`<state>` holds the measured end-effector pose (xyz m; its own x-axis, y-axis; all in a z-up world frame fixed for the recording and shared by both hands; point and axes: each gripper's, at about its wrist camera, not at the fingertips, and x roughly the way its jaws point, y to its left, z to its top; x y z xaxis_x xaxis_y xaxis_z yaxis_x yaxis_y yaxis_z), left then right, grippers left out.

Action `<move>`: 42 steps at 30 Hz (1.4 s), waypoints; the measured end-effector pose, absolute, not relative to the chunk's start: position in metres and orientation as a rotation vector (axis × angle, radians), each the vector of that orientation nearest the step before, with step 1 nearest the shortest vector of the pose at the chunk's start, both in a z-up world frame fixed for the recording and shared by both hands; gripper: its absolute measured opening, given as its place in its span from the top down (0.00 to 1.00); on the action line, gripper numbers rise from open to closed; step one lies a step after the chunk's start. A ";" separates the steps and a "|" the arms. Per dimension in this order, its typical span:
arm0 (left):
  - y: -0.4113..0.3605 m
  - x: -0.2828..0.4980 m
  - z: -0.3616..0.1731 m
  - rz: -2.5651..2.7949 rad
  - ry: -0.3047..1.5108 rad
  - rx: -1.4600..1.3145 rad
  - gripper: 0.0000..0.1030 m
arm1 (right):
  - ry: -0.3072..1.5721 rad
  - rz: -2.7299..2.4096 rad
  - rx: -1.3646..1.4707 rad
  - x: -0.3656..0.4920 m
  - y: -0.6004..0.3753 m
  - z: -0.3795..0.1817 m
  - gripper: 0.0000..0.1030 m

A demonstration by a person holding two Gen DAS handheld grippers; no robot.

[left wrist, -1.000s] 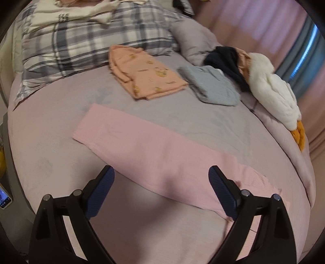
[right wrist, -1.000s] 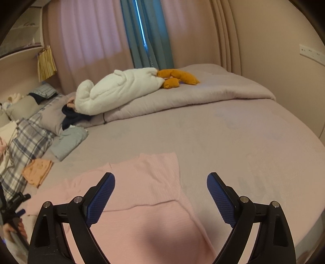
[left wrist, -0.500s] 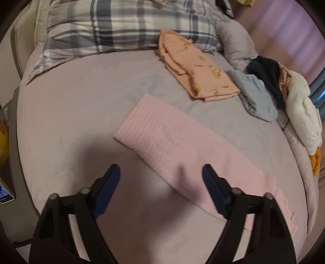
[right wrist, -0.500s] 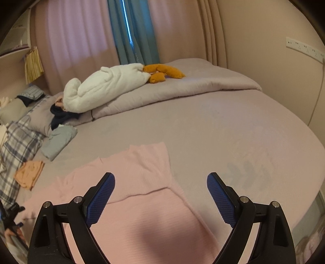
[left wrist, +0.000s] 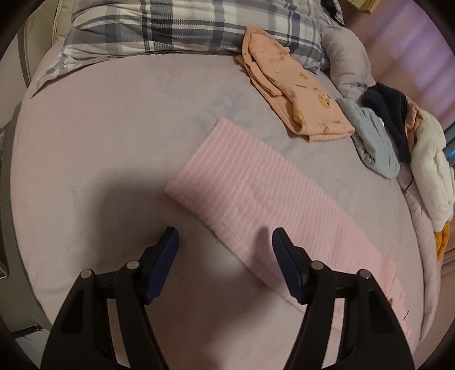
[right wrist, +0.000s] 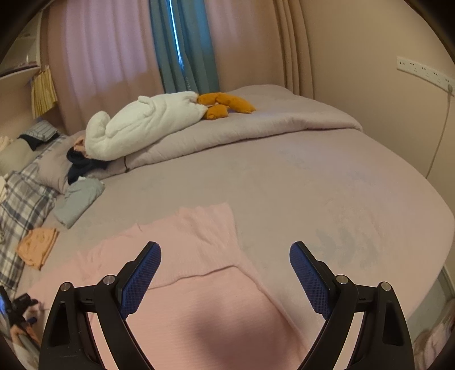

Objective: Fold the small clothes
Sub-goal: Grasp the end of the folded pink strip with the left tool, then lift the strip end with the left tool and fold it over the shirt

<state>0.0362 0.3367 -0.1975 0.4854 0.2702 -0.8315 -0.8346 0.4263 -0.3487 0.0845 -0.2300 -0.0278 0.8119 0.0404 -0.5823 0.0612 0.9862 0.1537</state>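
Nearest to us, our left gripper points down at the bed, its jaws closing, with the near hem of the pink garment lying between them; the pads do not press on it yet. Our right gripper hangs above the other end of the same pink garment, jaws spread wide and holding nothing. The garment lies flat as a long strip along the near edge of the bed, one folded part lapping over the rest. Beyond it, toward the head of the bed, a folded orange garment rests against the plaid pillow, with a folded grey-blue garment beside it. Along the far edge lies a white plush toy on the rolled duvet.
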 end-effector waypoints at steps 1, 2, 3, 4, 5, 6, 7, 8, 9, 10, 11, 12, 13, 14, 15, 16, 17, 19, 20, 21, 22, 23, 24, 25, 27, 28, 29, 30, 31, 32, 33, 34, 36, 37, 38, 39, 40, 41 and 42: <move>0.338 0.036 -0.198 0.782 0.766 -0.868 0.34 | 0.623 -0.010 0.167 0.084 -0.230 -0.028 0.11; 0.340 0.035 -0.198 0.781 0.759 -0.875 0.35 | 0.623 -0.009 0.165 0.084 -0.229 -0.028 0.11; 0.342 0.035 -0.198 0.788 0.749 -0.877 0.42 | 0.623 -0.010 0.161 0.084 -0.229 -0.028 0.11; 0.342 0.035 -0.198 0.803 0.746 -0.873 0.47 | 0.623 -0.012 0.156 0.085 -0.229 -0.028 0.11; 0.344 0.035 -0.198 0.822 0.743 -0.868 0.60 | 0.624 -0.020 0.154 0.085 -0.230 -0.029 0.11; 0.345 0.035 -0.199 0.828 0.737 -0.869 0.71 | 0.627 -0.028 0.156 0.086 -0.230 -0.030 0.11; 0.347 0.035 -0.200 0.829 0.727 -0.876 0.75 | 0.632 -0.030 0.163 0.087 -0.231 -0.032 0.11; 0.349 0.034 -0.201 0.828 0.717 -0.887 0.78 | 0.636 -0.026 0.170 0.088 -0.232 -0.032 0.11; 0.350 0.033 -0.201 0.821 0.702 -0.903 0.85 | 0.643 -0.021 0.180 0.090 -0.233 -0.034 0.11; 0.352 0.032 -0.202 0.810 0.688 -0.919 0.89 | 0.647 -0.019 0.185 0.090 -0.233 -0.036 0.11; 0.353 0.032 -0.201 0.803 0.678 -0.936 0.91 | 0.651 -0.019 0.187 0.091 -0.233 -0.038 0.11; 0.353 0.031 -0.200 0.806 0.671 -0.945 0.93 | 0.654 -0.022 0.185 0.091 -0.233 -0.039 0.11; 0.352 0.031 -0.197 0.806 0.659 -0.948 0.93 | 0.658 -0.026 0.182 0.091 -0.234 -0.040 0.11; 0.351 0.030 -0.193 0.806 0.643 -0.952 0.94 | 0.662 -0.029 0.180 0.092 -0.234 -0.041 0.11; 0.349 0.029 -0.190 0.801 0.631 -0.953 0.94 | 0.666 -0.031 0.180 0.092 -0.235 -0.042 0.11; 0.347 0.029 -0.184 0.790 0.617 -0.952 0.94 | 0.668 -0.032 0.184 0.092 -0.235 -0.043 0.11; 0.344 0.030 -0.180 0.785 0.608 -0.949 0.94 | 0.669 -0.032 0.187 0.093 -0.236 -0.042 0.11; 0.339 0.033 -0.167 0.766 0.588 -0.927 0.94 | 0.666 -0.030 0.192 0.093 -0.238 -0.042 0.11; 0.335 0.035 -0.159 0.759 0.579 -0.910 0.94 | 0.665 -0.031 0.191 0.092 -0.239 -0.042 0.11; 0.332 0.035 -0.155 0.755 0.569 -0.901 0.94 | 0.663 -0.032 0.191 0.092 -0.239 -0.042 0.11; 0.328 0.036 -0.147 0.750 0.551 -0.891 0.94 | 0.662 -0.033 0.192 0.091 -0.240 -0.042 0.11; 0.325 0.037 -0.142 0.742 0.538 -0.887 0.94 | 0.662 -0.033 0.194 0.091 -0.241 -0.042 0.11; 0.321 0.038 -0.135 0.725 0.523 -0.883 0.94 | 0.661 -0.033 0.197 0.090 -0.242 -0.042 0.11; 0.319 0.039 -0.131 0.712 0.517 -0.880 0.94 | 0.661 -0.032 0.200 0.090 -0.243 -0.042 0.11; 0.309 0.044 -0.118 0.669 0.503 -0.865 0.94 | 0.660 -0.030 0.204 0.089 -0.245 -0.042 0.11; 0.305 0.045 -0.113 0.655 0.498 -0.857 0.94 | 0.660 -0.028 0.205 0.090 -0.246 -0.042 0.11; 0.300 0.046 -0.108 0.642 0.492 -0.849 0.94 | 0.660 -0.027 0.207 0.090 -0.247 -0.041 0.11; 0.294 0.048 -0.102 0.625 0.484 -0.837 0.94 | 0.658 -0.026 0.209 0.089 -0.248 -0.041 0.11; 0.287 0.050 -0.096 0.604 0.476 -0.825 0.94 | 0.655 -0.026 0.211 0.089 -0.249 -0.041 0.11; 0.280 0.053 -0.091 0.581 0.470 -0.813 0.94 | 0.653 -0.027 0.213 0.088 -0.250 -0.041 0.11; 0.276 0.056 -0.087 0.565 0.469 -0.803 0.94 | 0.653 -0.027 0.214 0.087 -0.251 -0.041 0.11; 0.269 0.060 -0.082 0.539 0.469 -0.789 0.94 | 0.653 -0.026 0.215 0.087 -0.251 -0.041 0.11; 0.256 0.066 -0.075 0.494 0.469 -0.773 0.94 | 0.650 -0.023 0.217 0.086 -0.252 -0.041 0.11; 0.249 0.070 -0.072 0.467 0.472 -0.758 0.94 | 0.649 -0.021 0.217 0.086 -0.252 -0.040 0.11; 0.241 0.074 -0.069 0.442 0.478 -0.739 0.94 | 0.648 -0.018 0.216 0.085 -0.253 -0.040 0.11; 0.232 0.078 -0.066 0.422 0.486 -0.716 0.94 | 0.644 -0.015 0.216 0.084 -0.253 -0.039 0.11; 0.225 0.081 -0.065 0.405 0.492 -0.699 0.94 | 0.641 -0.015 0.216 0.084 -0.254 -0.039 0.11; 0.216 0.086 -0.064 0.380 0.500 -0.680 0.94 | 0.639 -0.016 0.218 0.083 -0.254 -0.039 0.11; 0.209 0.088 -0.064 0.362 0.507 -0.669 0.94 | 0.638 -0.015 0.221 0.083 -0.255 -0.039 0.11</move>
<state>0.0882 0.2093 -0.0640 0.8192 0.1553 -0.5521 -0.4715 0.7305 -0.4941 0.0834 -0.2547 -0.0389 0.8040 0.0535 -0.5922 0.0820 0.9764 0.1996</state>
